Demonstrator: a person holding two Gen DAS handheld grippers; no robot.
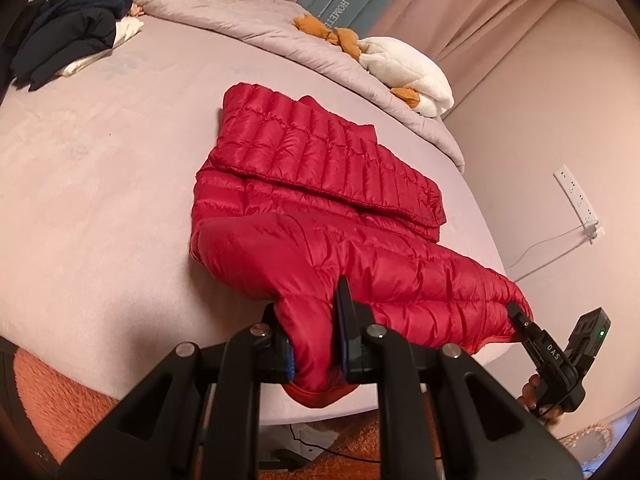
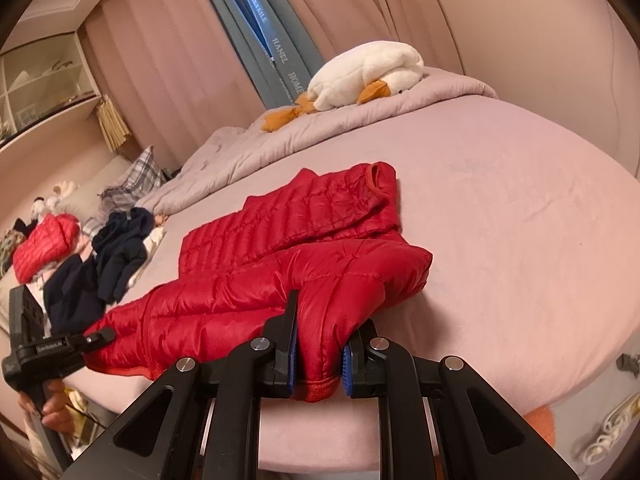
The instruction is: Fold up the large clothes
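Observation:
A red quilted down jacket (image 1: 320, 200) lies partly folded on the pink bed, one sleeve laid across its body; it also shows in the right wrist view (image 2: 288, 248). My left gripper (image 1: 314, 340) is shut on the jacket's near hem at the bed's front edge. My right gripper (image 2: 320, 356) is shut on the hem's other corner. The right gripper shows at the far right of the left wrist view (image 1: 520, 320), the left gripper at the far left of the right wrist view (image 2: 92, 338).
The pink bed sheet (image 1: 100, 180) surrounds the jacket. A pile of dark clothes (image 1: 68, 28) lies at the far left. A rumpled grey duvet (image 1: 248, 12) and a white plush duck (image 1: 404, 72) lie at the back. A second red garment (image 2: 44, 248) sits beyond the dark pile.

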